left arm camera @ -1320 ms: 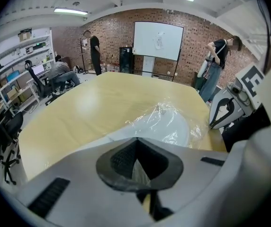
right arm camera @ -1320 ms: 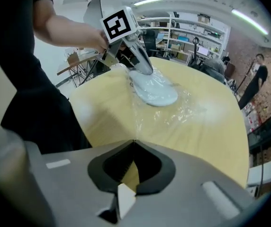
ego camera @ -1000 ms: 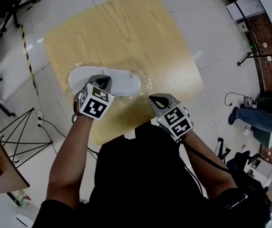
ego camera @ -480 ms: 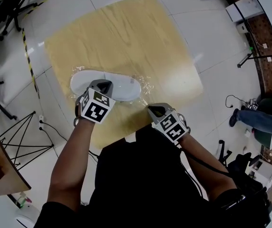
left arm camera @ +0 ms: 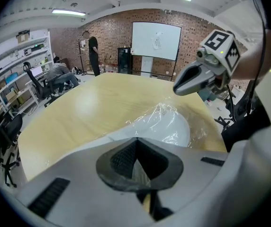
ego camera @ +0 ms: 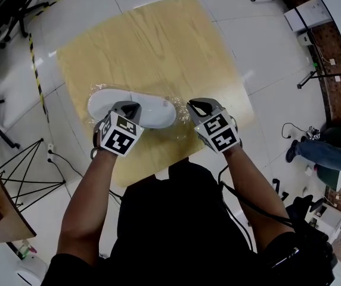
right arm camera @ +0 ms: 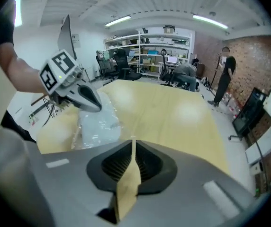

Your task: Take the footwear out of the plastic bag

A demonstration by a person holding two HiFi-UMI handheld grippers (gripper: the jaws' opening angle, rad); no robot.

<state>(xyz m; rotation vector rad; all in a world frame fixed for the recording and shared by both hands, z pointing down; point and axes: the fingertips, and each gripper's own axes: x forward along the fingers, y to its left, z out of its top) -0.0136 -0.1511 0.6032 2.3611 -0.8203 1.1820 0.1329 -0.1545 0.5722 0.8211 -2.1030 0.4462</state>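
One white slipper (ego camera: pixel 152 111) lies inside a clear plastic bag (ego camera: pixel 181 104) on the table's (ego camera: pixel 158 40) near left, head view. Left gripper view: left gripper (left arm camera: pixel 135 167) pinches the bag. Right gripper view: right gripper (right arm camera: pixel 131 169), jaws just parting, empty.

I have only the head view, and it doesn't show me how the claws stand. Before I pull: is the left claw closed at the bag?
Observer: Yes. The left gripper view shows the left claw shut, its tips at the near edge of the plastic bag. I cannot tell whether any film is pinched.
Operator: And the right claw?
Observer: The right gripper view shows that the right claw has just been opening. There is a narrow slit with nothing between, and only bare table shows through it.
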